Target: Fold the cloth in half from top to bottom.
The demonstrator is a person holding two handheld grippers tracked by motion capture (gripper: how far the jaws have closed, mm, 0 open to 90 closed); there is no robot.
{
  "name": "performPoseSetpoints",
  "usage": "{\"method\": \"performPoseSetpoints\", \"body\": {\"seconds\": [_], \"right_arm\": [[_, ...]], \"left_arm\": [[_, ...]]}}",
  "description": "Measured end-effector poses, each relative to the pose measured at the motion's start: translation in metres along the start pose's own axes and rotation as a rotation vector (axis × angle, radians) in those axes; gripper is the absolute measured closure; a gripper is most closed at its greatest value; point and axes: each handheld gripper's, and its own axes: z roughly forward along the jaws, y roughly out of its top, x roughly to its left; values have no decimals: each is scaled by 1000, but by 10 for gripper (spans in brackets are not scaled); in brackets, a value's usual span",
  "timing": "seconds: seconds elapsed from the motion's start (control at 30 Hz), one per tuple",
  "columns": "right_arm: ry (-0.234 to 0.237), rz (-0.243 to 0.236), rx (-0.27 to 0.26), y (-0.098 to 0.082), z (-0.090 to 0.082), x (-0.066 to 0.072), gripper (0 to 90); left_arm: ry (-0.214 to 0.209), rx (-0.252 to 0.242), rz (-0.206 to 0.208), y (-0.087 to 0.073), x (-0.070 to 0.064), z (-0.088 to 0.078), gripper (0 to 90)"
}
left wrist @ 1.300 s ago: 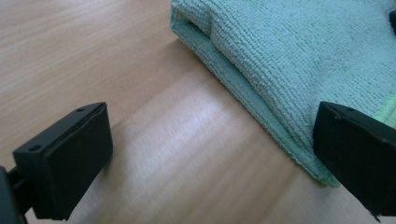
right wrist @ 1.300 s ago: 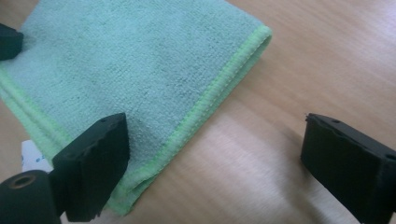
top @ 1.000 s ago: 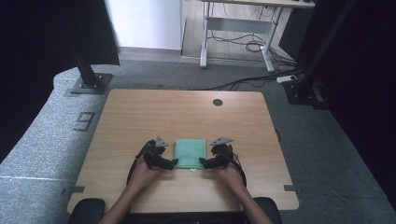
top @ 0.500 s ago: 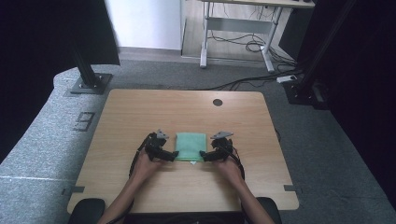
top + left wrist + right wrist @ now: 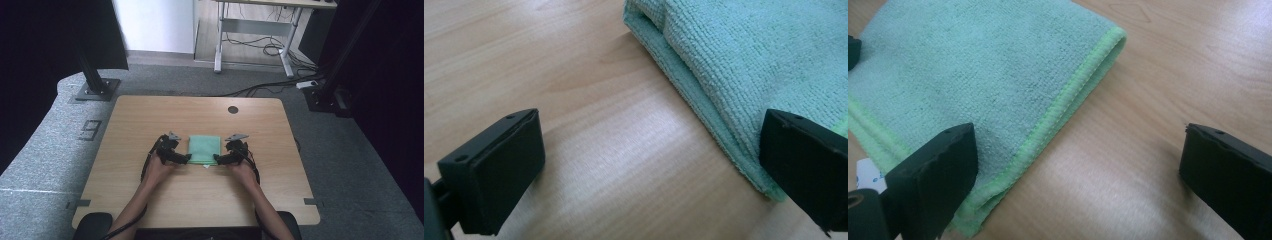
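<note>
Black jaws of the left gripper (image 5: 644, 165) stand wide apart and grasp nothing, one over bare wood at the lower left of its own view, the other at the lower right against the folded edge of the green microfibre cloth (image 5: 744, 55). Equally spread and empty, the right gripper (image 5: 1073, 175) has one jaw low over the cloth's near corner at lower left, the other over bare wooden table (image 5: 1168, 60) at right. Seen from above, the cloth lies flat at the centre of the frame, both forearms reaching up from the bottom edge, a gripper at each side.
</note>
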Motion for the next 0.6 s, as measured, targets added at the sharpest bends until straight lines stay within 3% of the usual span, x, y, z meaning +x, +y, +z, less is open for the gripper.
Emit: {"method": "performPoseSetpoints", "body": {"seconds": [0.6], "right_arm": [[15, 30, -5, 5, 4, -6, 11]], "left_arm": [[-27, -5, -13, 3, 7, 1, 0]]}}
